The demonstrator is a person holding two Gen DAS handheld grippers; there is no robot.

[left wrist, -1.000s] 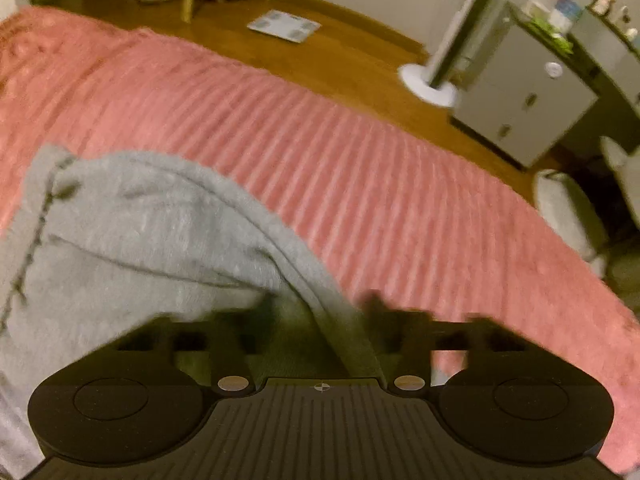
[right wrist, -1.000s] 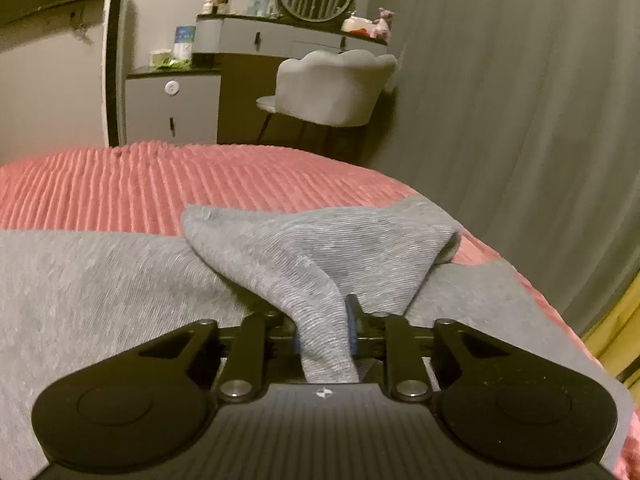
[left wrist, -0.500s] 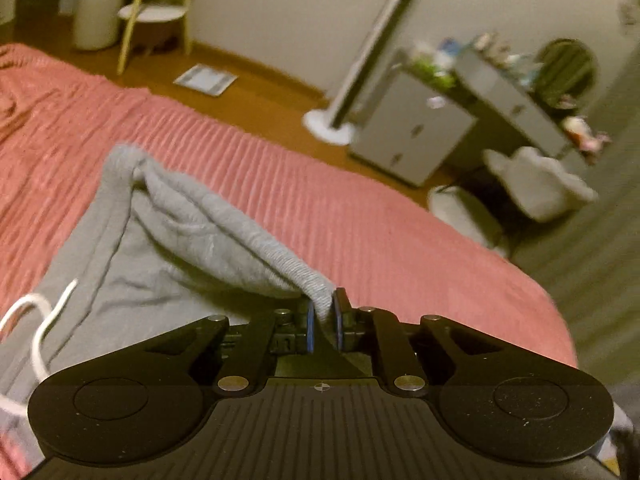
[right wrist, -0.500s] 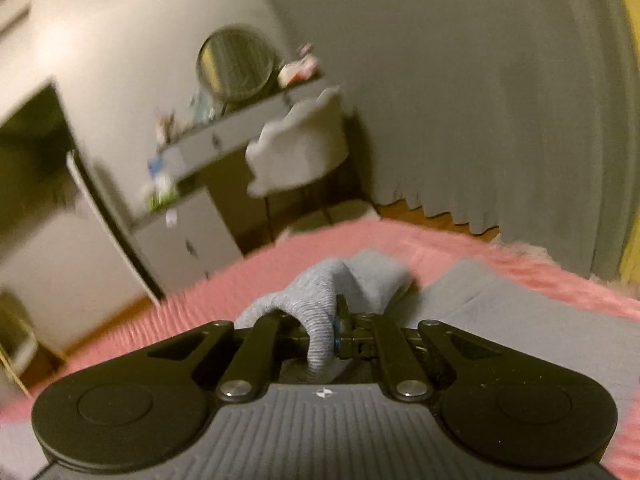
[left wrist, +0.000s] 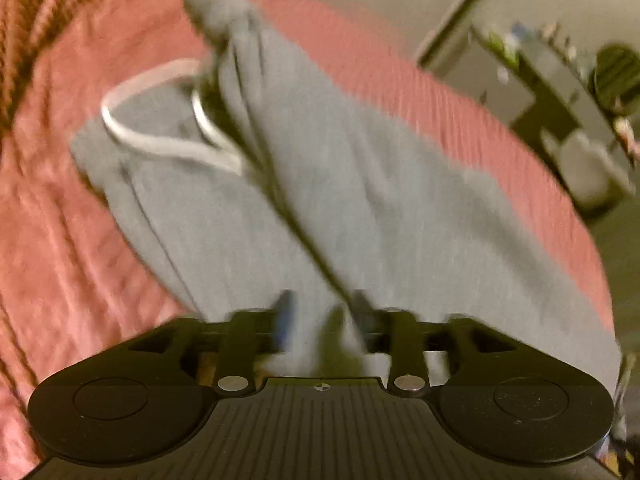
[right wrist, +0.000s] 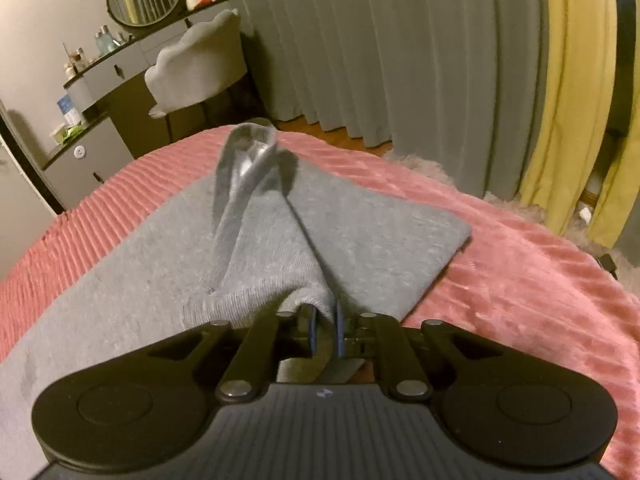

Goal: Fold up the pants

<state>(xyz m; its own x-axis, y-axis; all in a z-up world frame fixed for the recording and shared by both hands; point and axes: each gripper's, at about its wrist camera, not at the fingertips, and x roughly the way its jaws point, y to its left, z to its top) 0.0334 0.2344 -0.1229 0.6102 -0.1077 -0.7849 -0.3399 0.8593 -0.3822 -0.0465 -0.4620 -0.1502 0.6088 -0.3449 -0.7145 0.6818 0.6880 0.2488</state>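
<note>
Grey knit pants point(right wrist: 360, 232) with a white drawstring point(left wrist: 160, 136) lie folded lengthwise on the pink bed point(right wrist: 520, 280), one cuff edge raised.

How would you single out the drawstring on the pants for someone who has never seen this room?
Start at the pink ribbed bedspread and find the grey sweatpants spread across it. At their far, bunched waistband end lies the white drawstring, a looped cord, the only white thing on the grey fabric.
</note>
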